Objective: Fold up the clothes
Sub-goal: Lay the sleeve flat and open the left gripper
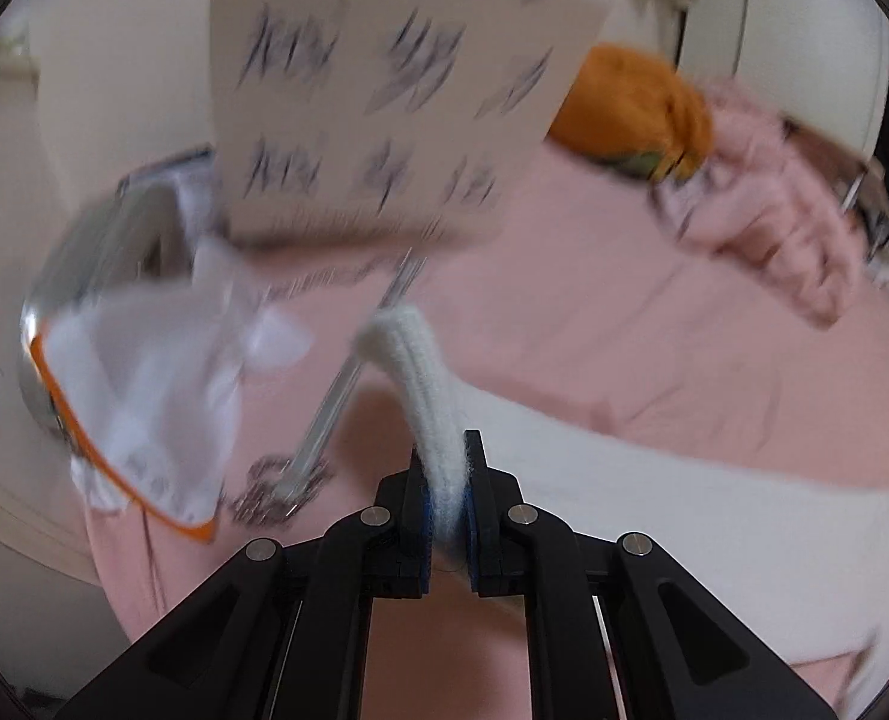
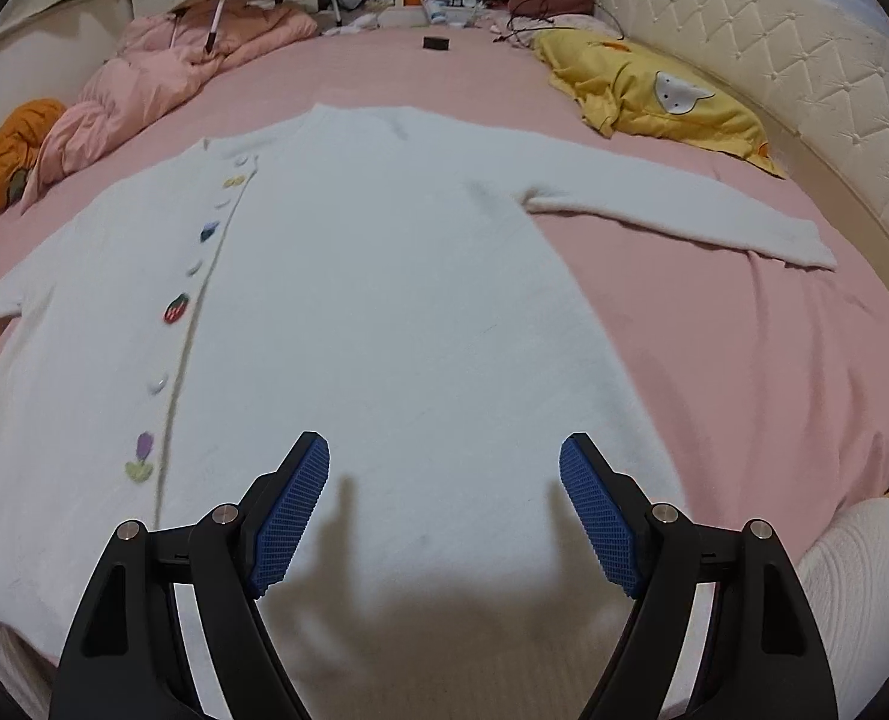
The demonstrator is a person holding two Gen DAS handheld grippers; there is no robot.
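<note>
A white knitted cardigan (image 2: 384,300) with fruit and flower buttons lies spread flat on the pink bed sheet (image 2: 744,360), sleeves out to both sides. My right gripper (image 2: 444,480) is open and empty, just above the cardigan's lower hem. My left gripper (image 1: 449,498) is shut on the cuff of the cardigan's sleeve (image 1: 420,384) and holds it lifted above the sheet; the sleeve trails off to the right (image 1: 684,510). The left wrist view is blurred by motion.
A yellow garment (image 2: 654,102) lies at the back right by the padded headboard (image 2: 774,60). A pink quilt (image 2: 174,72) and an orange cushion (image 2: 18,144) lie at the back left. A patterned board (image 1: 372,96) and a white bag (image 1: 144,396) are near the left gripper.
</note>
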